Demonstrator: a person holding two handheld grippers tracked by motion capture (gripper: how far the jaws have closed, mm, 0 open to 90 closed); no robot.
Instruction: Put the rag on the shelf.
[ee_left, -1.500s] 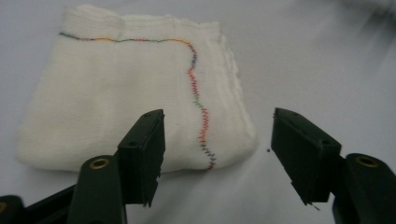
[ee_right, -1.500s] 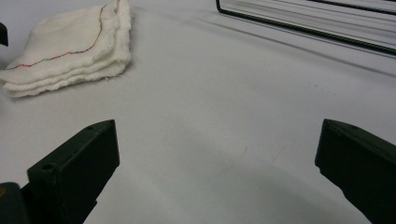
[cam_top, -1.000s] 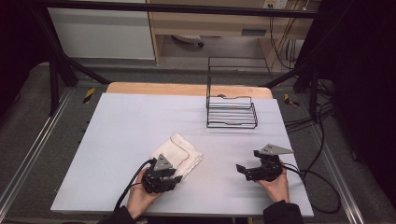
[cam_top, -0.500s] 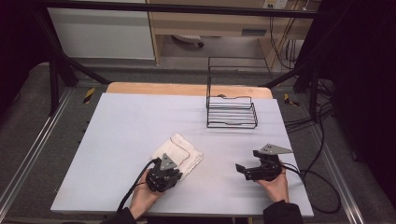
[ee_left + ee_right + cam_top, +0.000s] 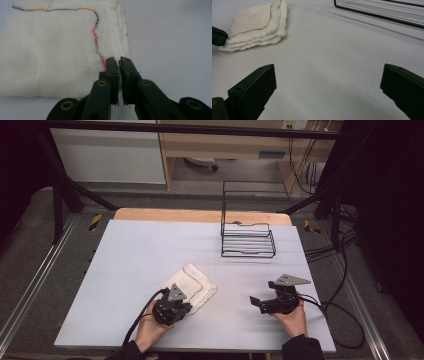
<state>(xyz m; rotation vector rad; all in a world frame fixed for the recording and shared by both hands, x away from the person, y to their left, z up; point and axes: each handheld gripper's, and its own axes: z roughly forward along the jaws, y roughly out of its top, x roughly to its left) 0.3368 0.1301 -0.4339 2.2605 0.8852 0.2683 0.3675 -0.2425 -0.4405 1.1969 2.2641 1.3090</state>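
Left gripper (image 5: 119, 62) has its two black jaws drawn almost together at the near corner of a folded white cloth (image 5: 57, 47), with a thin edge of the fabric pinched between them. In the left gripper view a line of multicoloured zigzag stitching (image 5: 96, 35) runs across the top of the cloth, turns down, and ends right at the jaw tips. From the high view this gripper (image 5: 179, 296) sits on the near edge of the cloth (image 5: 196, 284), held by the person's left hand (image 5: 150, 330), a black cable looping from it toward the table's front edge.

To the right of the cloth and well apart from it, the right gripper (image 5: 260, 301) rests low over the pale table (image 5: 145, 245), held by the right hand (image 5: 290, 317). Its jaws stand wide apart with nothing between them; in the right gripper view (image 5: 328, 92) bare tabletop lies between them. That view also shows the cloth (image 5: 257, 25) as several stacked layers, far off to the upper left.

Beyond the cloth, toward the table's far right, stands a black wire rack (image 5: 247, 227) with a tall back frame, well clear of both grippers.
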